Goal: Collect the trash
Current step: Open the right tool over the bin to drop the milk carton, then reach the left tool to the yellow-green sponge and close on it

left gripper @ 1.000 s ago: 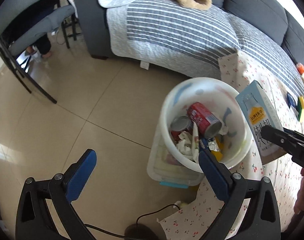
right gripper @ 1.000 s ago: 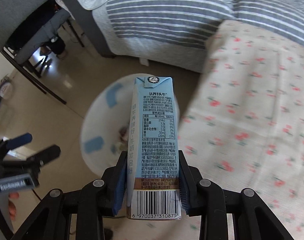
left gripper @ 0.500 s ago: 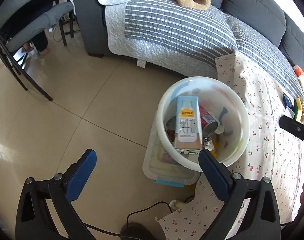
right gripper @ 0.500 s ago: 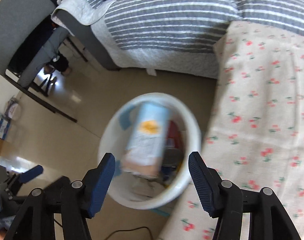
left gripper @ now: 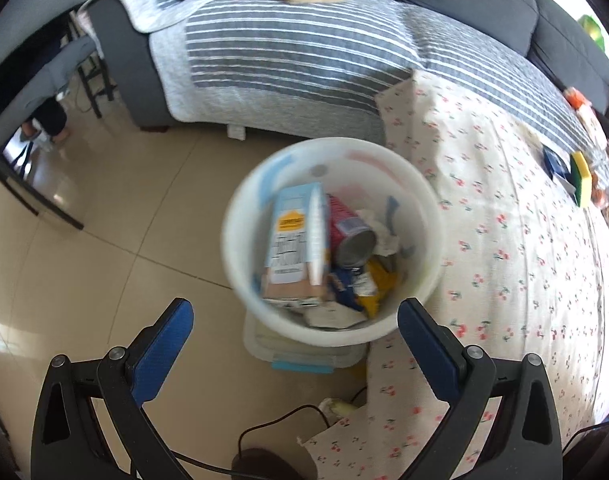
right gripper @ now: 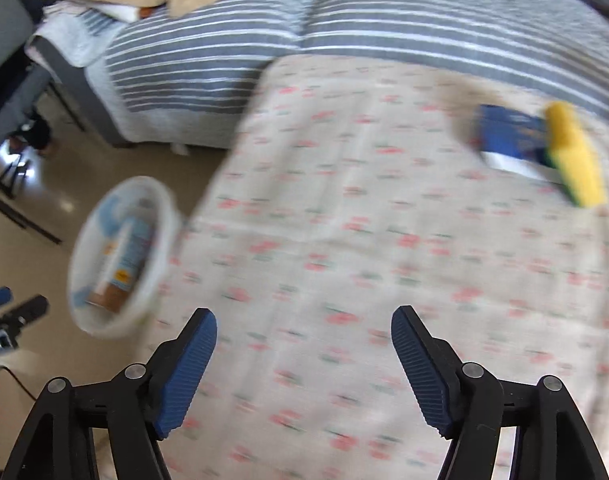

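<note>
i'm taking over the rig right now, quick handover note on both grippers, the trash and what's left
Left gripper: open, empty, hovering just short of the white bin.
Right gripper: open, empty, its jaws have just been opening with nothing between them; it is over the cherry-print cloth.
Done: the milk carton lies in the bin, beside a red can and wrappers.
Left: on the cloth, a blue packet and a yellow sponge lie together at the far right. The packet looks like the next piece of trash; the sponge may not be. More items beyond them are too blurred to name.
</note>
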